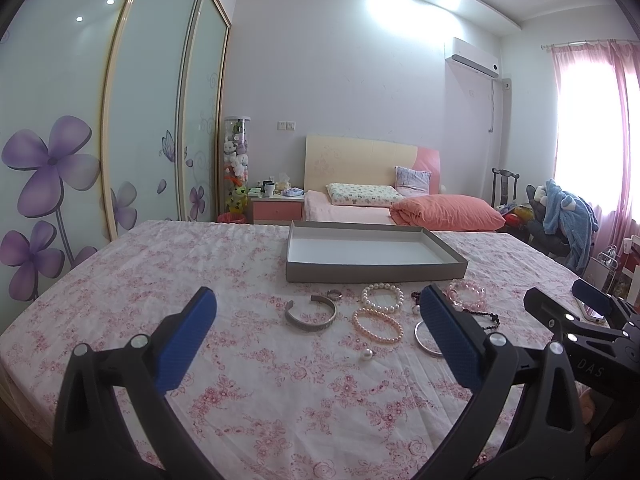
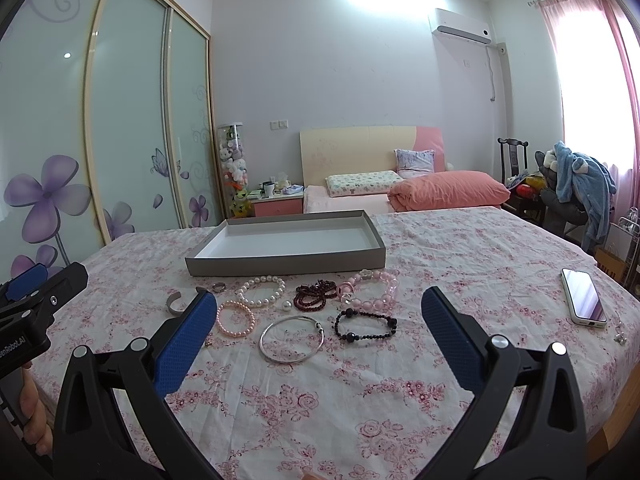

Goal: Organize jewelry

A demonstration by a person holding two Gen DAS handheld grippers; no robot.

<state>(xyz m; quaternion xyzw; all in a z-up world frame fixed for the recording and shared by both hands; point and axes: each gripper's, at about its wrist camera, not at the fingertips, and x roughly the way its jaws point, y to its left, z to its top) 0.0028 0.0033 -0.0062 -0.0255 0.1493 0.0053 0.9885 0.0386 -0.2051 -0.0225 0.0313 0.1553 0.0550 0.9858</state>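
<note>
My left tool and my right tool are both spread wide and hold nothing; each hovers above the pink floral cloth covering the bench. The jewelry lies loose in a cluster just in front of the shallow grey cardboard tray, which is empty, so I judge sorting has not begun.

Nearest my right tool: the thin silver bangle and the black beaded bracelet. Beyond them lie the dark red bead strand, the pink chunky bead bracelet and the white pearl bracelet.

Nearest my left tool: the wide silver cuff and the pink pearl bracelet.

The pieces lie close together, some touching, so a grasp may drag a neighbour. A white smartphone lies well apart on the right.
</note>
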